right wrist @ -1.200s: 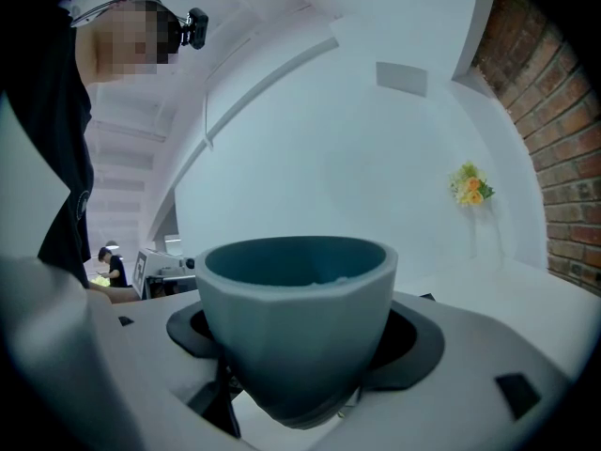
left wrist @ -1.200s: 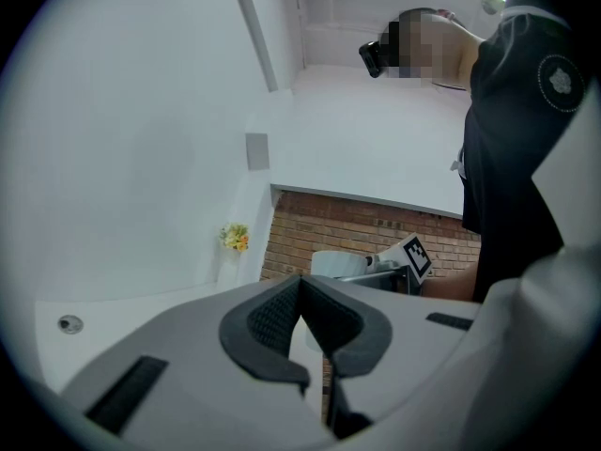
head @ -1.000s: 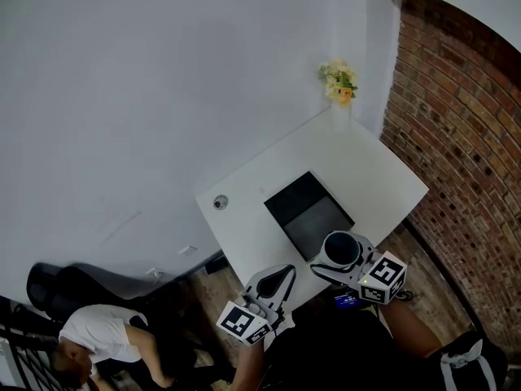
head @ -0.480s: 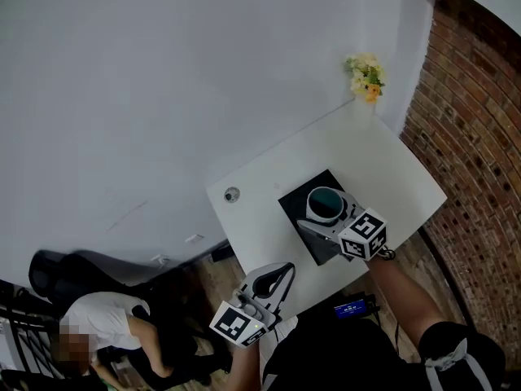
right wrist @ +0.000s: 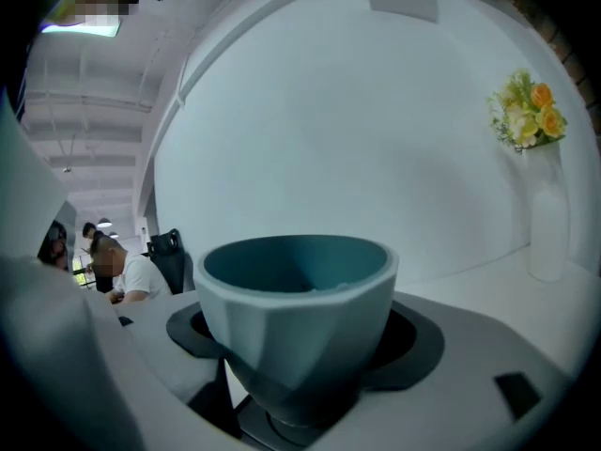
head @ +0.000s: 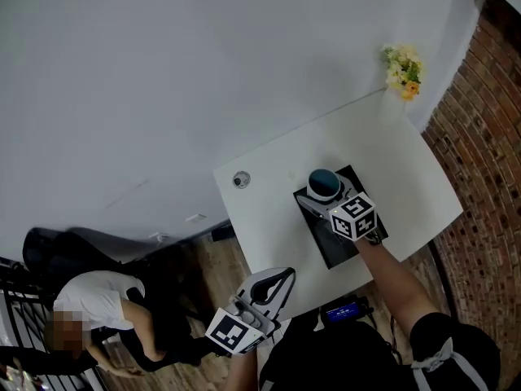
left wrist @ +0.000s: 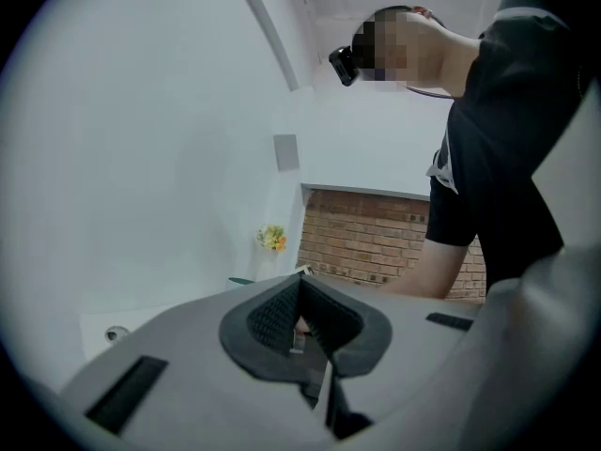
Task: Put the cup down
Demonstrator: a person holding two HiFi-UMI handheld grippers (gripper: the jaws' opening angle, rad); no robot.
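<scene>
A teal cup [head: 324, 182] sits upright between the jaws of my right gripper [head: 326, 189], which is shut on it. The cup hovers over the far corner of a black mat [head: 332, 247] on the white table [head: 269, 218]. In the right gripper view the cup [right wrist: 296, 289] fills the middle, its empty inside showing, with the pads of my right gripper [right wrist: 296, 365] pressing on its lower body. My left gripper [head: 281, 277] hangs off the table's near edge, its jaws together and empty. In its own view, the left gripper [left wrist: 300, 322] points towards the brick wall.
A white vase of yellow flowers [head: 403, 68] stands at the table's far corner against the white wall, also seen as the flowers [right wrist: 526, 111]. A small round object [head: 241, 179] lies at the table's left corner. Brick wall [head: 488, 177] at right; a seated person [head: 89, 300] and a black chair at lower left.
My right gripper has carried the cup away from the table's near edge, forward across the black mat to its far corner. The left gripper has stayed low off the table.
</scene>
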